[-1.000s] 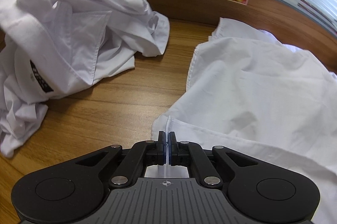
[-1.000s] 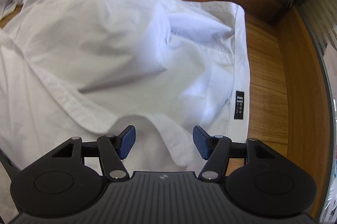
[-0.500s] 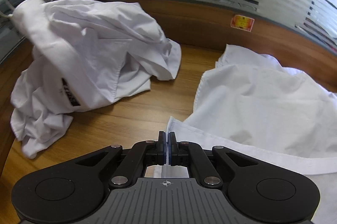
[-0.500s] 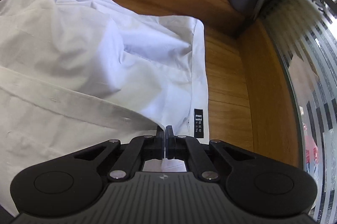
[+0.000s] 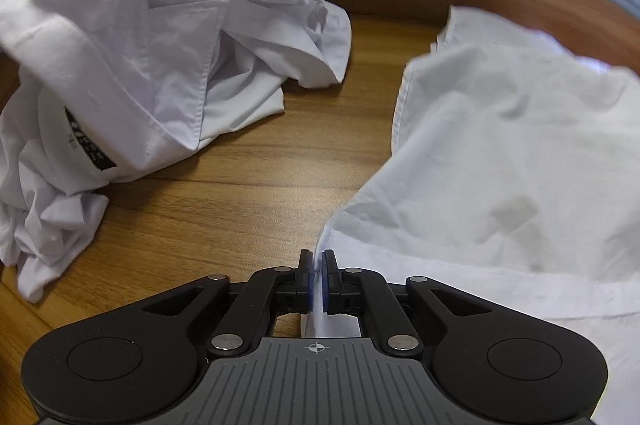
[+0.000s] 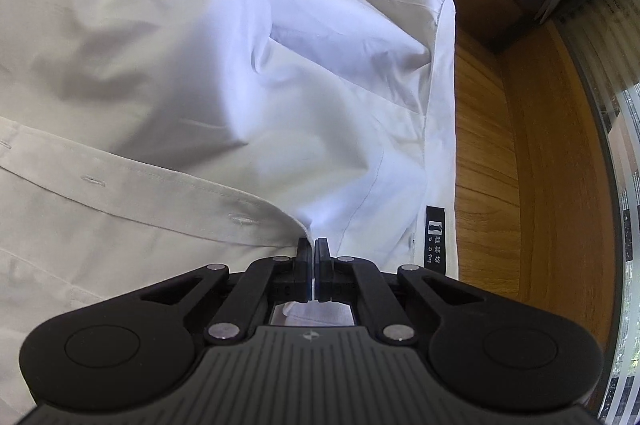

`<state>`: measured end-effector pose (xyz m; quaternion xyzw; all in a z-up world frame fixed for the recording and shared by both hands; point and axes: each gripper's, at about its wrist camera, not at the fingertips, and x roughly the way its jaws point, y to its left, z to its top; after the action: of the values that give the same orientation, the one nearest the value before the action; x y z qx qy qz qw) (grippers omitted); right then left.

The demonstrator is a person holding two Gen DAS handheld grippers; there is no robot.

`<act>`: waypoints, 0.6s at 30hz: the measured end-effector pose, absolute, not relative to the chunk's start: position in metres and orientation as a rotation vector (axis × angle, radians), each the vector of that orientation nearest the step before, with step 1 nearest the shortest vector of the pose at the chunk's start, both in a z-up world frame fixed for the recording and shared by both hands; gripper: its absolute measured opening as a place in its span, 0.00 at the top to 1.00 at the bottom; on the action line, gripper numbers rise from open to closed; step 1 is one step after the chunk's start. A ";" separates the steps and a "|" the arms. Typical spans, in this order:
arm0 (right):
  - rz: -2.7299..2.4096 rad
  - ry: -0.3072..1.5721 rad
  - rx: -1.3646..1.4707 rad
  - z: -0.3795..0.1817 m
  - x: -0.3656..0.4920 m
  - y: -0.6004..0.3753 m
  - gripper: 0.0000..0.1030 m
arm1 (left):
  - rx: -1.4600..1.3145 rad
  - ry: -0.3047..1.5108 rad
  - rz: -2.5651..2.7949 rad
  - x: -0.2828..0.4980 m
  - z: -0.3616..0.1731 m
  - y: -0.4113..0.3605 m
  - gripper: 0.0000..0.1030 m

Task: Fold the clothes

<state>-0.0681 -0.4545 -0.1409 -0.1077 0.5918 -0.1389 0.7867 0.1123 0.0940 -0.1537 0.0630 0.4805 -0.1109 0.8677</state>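
I see the white shirt (image 6: 168, 73) spread on the wooden table (image 5: 224, 201) ahead of both jaws. My right gripper (image 6: 312, 265) is clamped on its placket edge. My left gripper (image 5: 317, 275) has just been opening – hem between the jaws, pads barely apart – so that corner may slip out and the fold go crooked.

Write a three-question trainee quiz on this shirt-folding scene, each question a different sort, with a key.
1. True or false: the right gripper is shut on the edge of the spread white shirt.
2. In the left wrist view, the crumpled white shirt lies: A on the wooden table; B in a basket; C on a chair.
3. What colour is the label sewn near the spread shirt's edge?

Key: 1 true; 2 A; 3 black.
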 end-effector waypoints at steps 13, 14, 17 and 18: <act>-0.199 1.212 -0.145 -0.095 -0.076 -0.442 0.68 | -0.028 1.096 -0.330 0.032 -0.112 0.147 0.62; -0.170 1.209 -0.130 -0.091 -0.077 -0.438 0.68 | -0.026 1.106 -0.334 0.023 -0.115 0.147 0.62; -0.062 1.201 -0.060 -0.085 -0.084 -0.423 0.68 | -0.016 1.132 -0.341 0.000 -0.124 0.146 0.61; -0.024 1.196 -0.031 -0.084 -0.086 -0.418 0.68 | -0.012 1.139 -0.341 -0.007 -0.127 0.146 0.61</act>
<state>-0.0861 -0.4178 -0.0845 -0.0147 0.5630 -0.0114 0.8262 -0.0066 0.1458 -0.1267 -0.0059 0.5364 -0.1606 0.8285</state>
